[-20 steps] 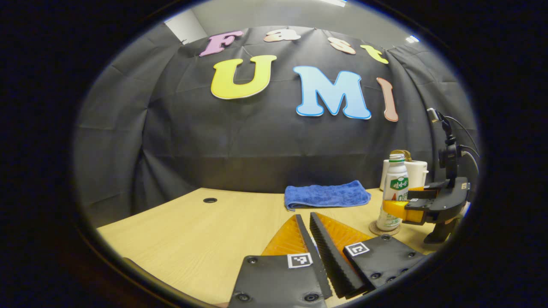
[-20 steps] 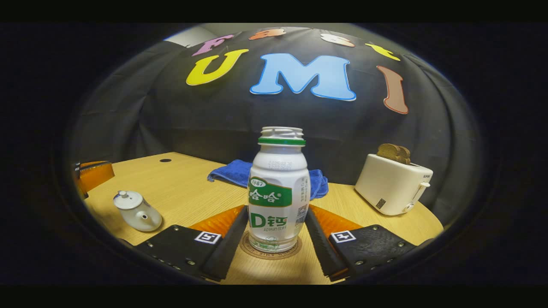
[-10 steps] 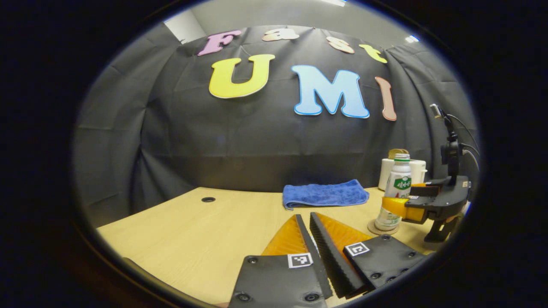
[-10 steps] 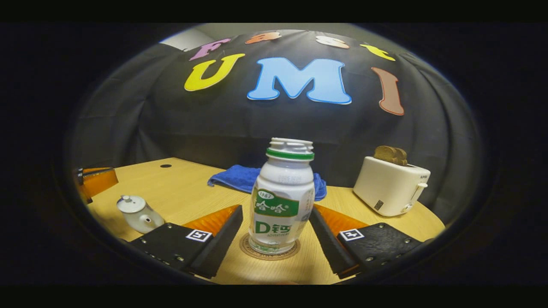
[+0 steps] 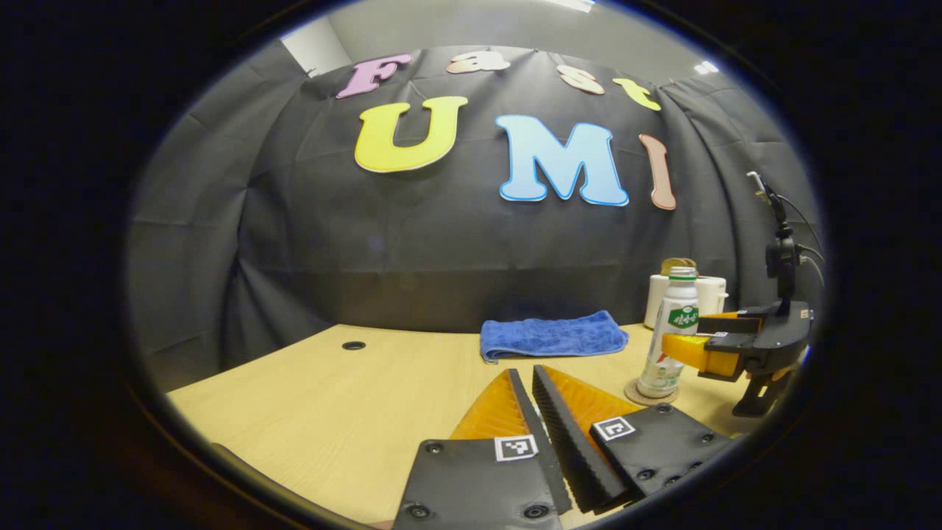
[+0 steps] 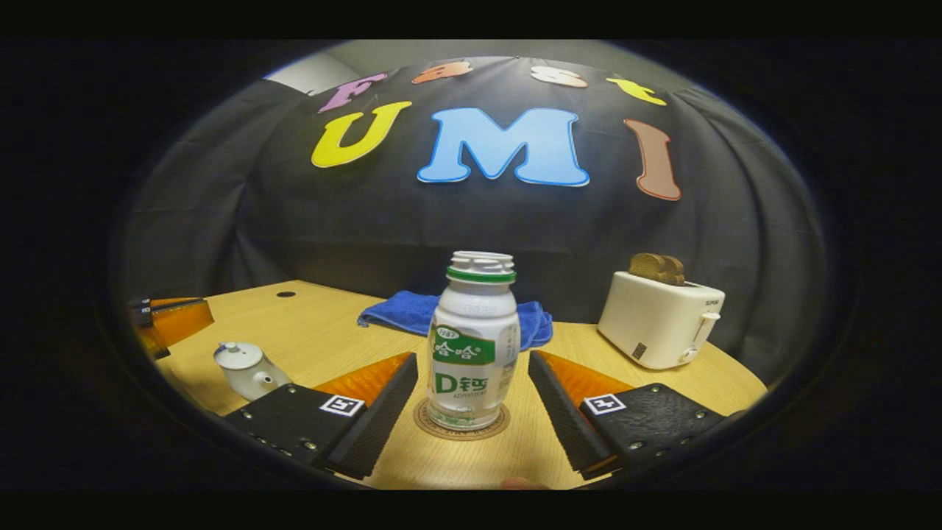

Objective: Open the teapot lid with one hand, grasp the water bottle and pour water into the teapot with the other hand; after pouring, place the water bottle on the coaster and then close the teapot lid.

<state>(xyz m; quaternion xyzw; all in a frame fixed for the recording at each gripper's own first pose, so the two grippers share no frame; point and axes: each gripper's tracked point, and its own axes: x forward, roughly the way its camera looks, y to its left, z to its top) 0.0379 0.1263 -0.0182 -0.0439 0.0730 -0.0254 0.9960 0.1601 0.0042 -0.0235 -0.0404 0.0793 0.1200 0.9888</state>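
Bottle [image 6: 472, 342] upright on coaster [image 6: 461, 427], uncapped | right gripper [image 6: 471, 397] jaws spread, clear of it | left gripper [image 5: 541, 412] jaws nearly together, empty | teapot [image 6: 249, 369] lidded on worktop [image 6: 324, 331] | risk: a stray jaw tips bottle, spilling.

The bottle [image 6: 472, 342] is a white plastic one with a green band below its open, capless neck and a green-and-white label round its middle. It stands upright, centred on the coaster [image 6: 461, 427], a round tan disc with a darker ring near its edge lying flat on the bench [image 6: 309, 331]. In the left gripper view the bottle [image 5: 670, 342] shows at far right, upright on the coaster [image 5: 639, 394].

The teapot [image 6: 249, 369] is small, white and rounded, with its lid on; the lid has a small knob on top. It sits upright on the bench, well apart from the bottle, its short spout turned toward the camera.
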